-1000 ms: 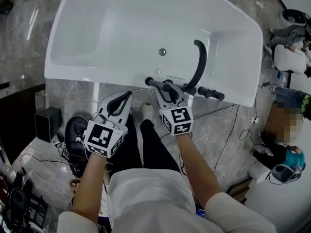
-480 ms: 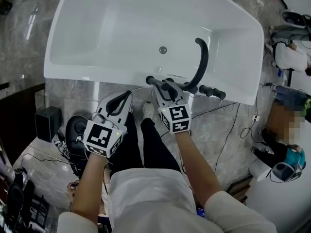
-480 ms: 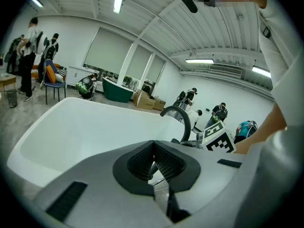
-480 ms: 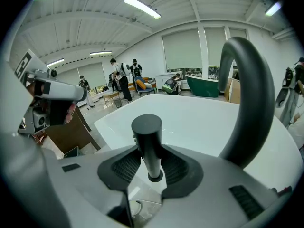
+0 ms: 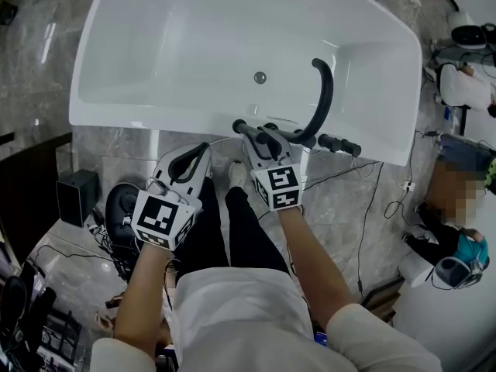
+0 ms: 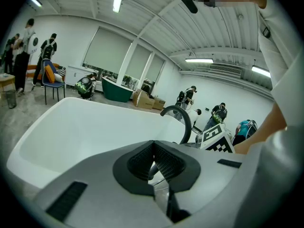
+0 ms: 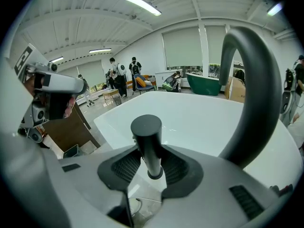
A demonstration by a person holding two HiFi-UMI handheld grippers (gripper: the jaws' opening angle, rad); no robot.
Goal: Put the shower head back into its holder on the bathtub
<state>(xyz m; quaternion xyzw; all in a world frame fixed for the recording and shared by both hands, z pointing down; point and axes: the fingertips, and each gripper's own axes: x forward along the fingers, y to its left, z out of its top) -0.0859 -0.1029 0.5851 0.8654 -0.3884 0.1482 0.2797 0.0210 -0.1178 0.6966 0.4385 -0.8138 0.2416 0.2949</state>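
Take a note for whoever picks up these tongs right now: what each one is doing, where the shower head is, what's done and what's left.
Left tongs: shut, empty, held short of the bathtub.
Right tongs: closed on the black shower head, which stands upright at the tub's near rim, just left of the curved spout in the head view.
Done: shower head is at the rim fittings.
Left: I can't see whether it is fully down in its holder. Probably check that, press it home if needed, then open the right tongs and back off.
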